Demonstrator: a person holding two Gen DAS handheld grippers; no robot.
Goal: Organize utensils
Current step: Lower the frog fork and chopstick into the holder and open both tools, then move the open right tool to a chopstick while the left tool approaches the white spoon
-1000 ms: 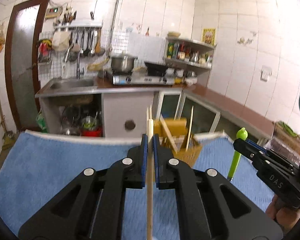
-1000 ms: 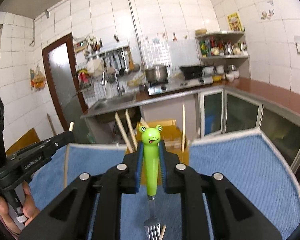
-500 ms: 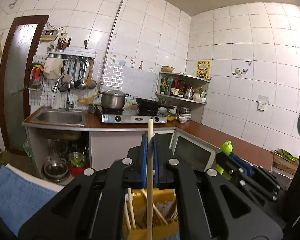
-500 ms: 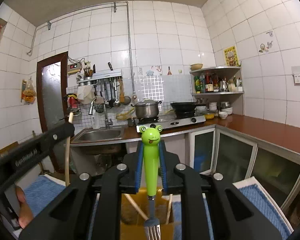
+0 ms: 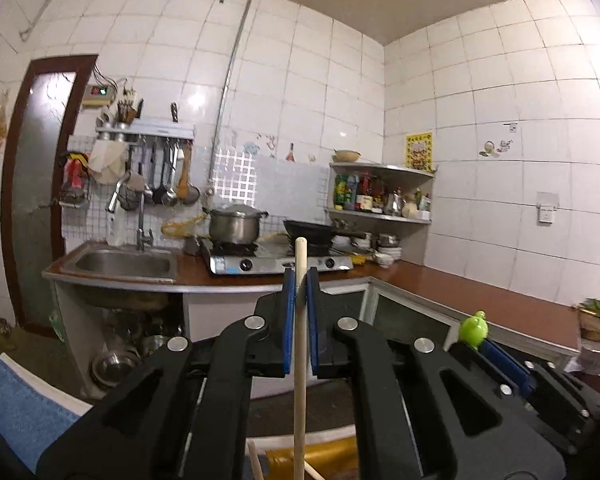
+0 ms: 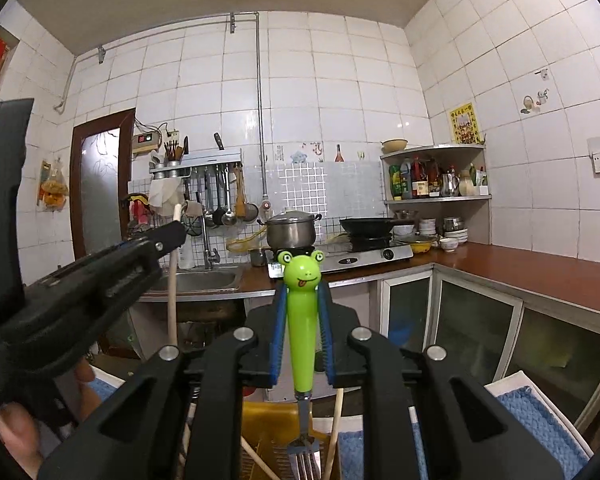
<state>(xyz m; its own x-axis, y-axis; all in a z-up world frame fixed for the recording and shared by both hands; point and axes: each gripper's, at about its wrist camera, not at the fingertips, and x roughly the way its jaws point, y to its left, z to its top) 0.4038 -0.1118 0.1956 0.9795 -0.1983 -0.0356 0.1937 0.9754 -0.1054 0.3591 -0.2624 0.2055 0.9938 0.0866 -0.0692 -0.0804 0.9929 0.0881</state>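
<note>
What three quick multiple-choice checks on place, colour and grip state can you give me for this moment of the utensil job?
1. Where is the yellow holder relative to the fork?
A. Below its tines
B. On the stove
C. In the sink

2. What colour is the fork handle?
A. Red
B. Green
C. White

3. What state is the left gripper in?
A. Wide open, nothing in it
B. Shut with nothing between the pads
C. Shut on the wooden stick

Answers: 1 A, since the right wrist view shows the tines pointing down over the holder's yellow rim at the bottom edge. 2 B, since the frog-faced handle held in the right gripper is bright green. 3 C, since the left wrist view shows both blue pads pressed against the upright stick.
</note>
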